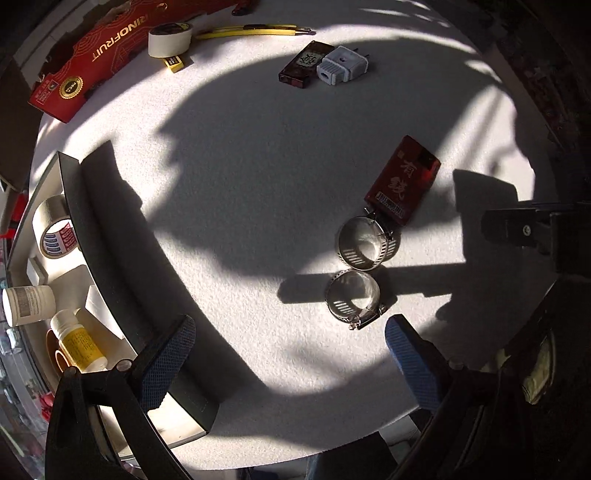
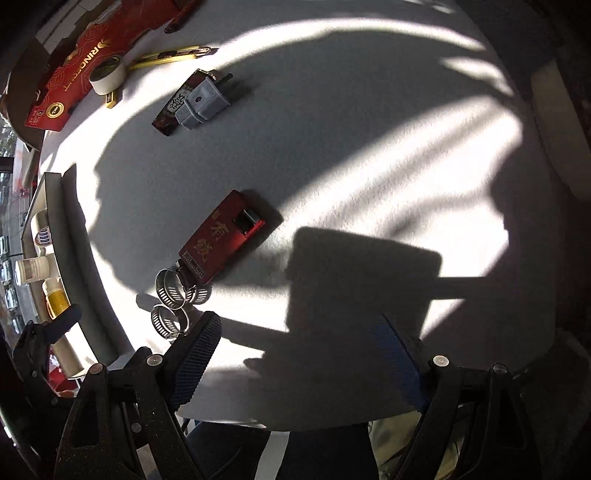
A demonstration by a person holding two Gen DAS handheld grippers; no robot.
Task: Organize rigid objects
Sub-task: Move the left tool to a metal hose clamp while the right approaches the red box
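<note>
Both grippers wide and empty over the white table (image 1: pixel 258 184).
We risk dragging the red rectangular lighter (image 1: pixel 402 181): near steel hose clamp (image 1: pixel 352 295) sits just beside its twin (image 1: pixel 367 240), which touches it.

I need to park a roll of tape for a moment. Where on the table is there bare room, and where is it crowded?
The widest bare patch lies between the black tray wall, the red lighter and the plug adapter. The right side past the lighter is bare too. It is crowded around the two hose clamps and along the far edge by the red box, tape roll and yellow knife.
</note>
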